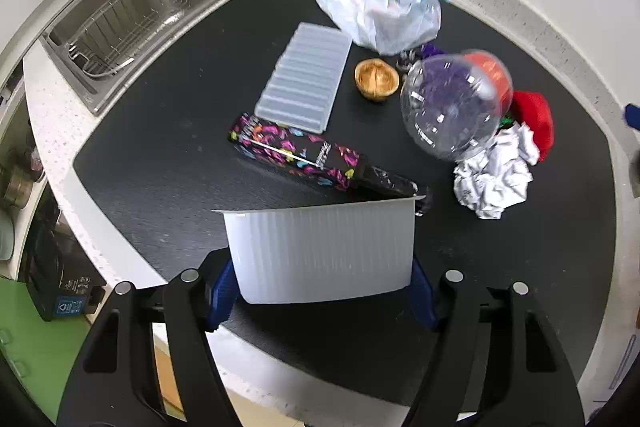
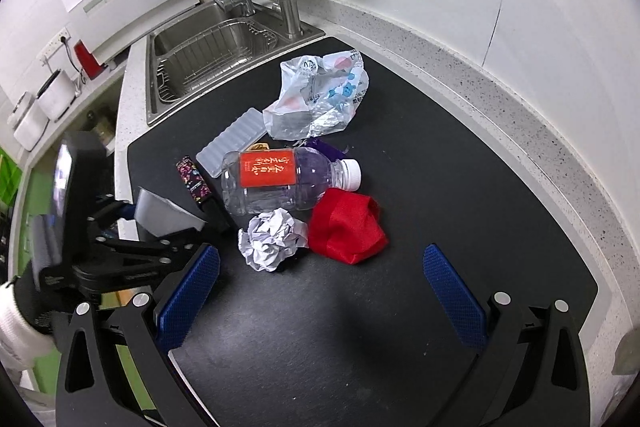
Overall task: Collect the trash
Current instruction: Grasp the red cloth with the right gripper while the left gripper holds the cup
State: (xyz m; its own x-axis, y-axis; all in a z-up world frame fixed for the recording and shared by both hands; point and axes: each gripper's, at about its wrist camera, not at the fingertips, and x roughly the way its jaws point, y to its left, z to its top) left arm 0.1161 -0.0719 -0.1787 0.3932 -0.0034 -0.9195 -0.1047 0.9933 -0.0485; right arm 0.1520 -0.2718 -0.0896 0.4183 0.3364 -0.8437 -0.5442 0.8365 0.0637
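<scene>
- the left tool grips a white ribbed plastic tub, its blue pads pressed against the tub's two sides; the tub is held tilted above the near edge of the black mat on the desk.
- the right tool stands wide open with nothing between its blue pads, above a bare part of the mat.
- the rest of the trash lies on the mat: a crumpled paper ball touching a red cloth, a clear bottle with a red label lying on its side just behind them, a patterned black tube, a ribbed translucent lid, a small brown cup and a crumpled plastic bag farthest back.
- a steel sink sits beyond the mat's far left corner.
</scene>
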